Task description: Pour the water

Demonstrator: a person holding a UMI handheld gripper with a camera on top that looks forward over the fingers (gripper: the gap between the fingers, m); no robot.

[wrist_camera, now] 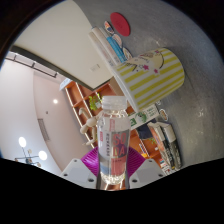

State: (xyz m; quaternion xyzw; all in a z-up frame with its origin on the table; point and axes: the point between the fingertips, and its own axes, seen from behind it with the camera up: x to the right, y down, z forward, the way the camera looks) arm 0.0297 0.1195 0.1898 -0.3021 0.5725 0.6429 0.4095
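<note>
Clear plastic water bottle with a pink label (114,140) sits pinched between the jaws, tipped toward the yellow-striped paper cup (150,75) just beyond them, apparently positioned for pouring.

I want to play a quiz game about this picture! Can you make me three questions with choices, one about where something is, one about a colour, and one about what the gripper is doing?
1. Where is the clear plastic water bottle with a white cap?
A. between the gripper's fingers
B. inside the cup
C. lying behind the cup

2. What colour are the stripes on the tilted paper cup?
A. blue
B. yellow-green
C. black

3. What is the gripper doing?
A. hanging open and empty
B. holding the cup
C. holding the bottle

Answers: 1 A, the bottle stands between the pink pads; 2 B, yellow-green stripes show on its side; 3 C, both fingers press the bottle.
</note>
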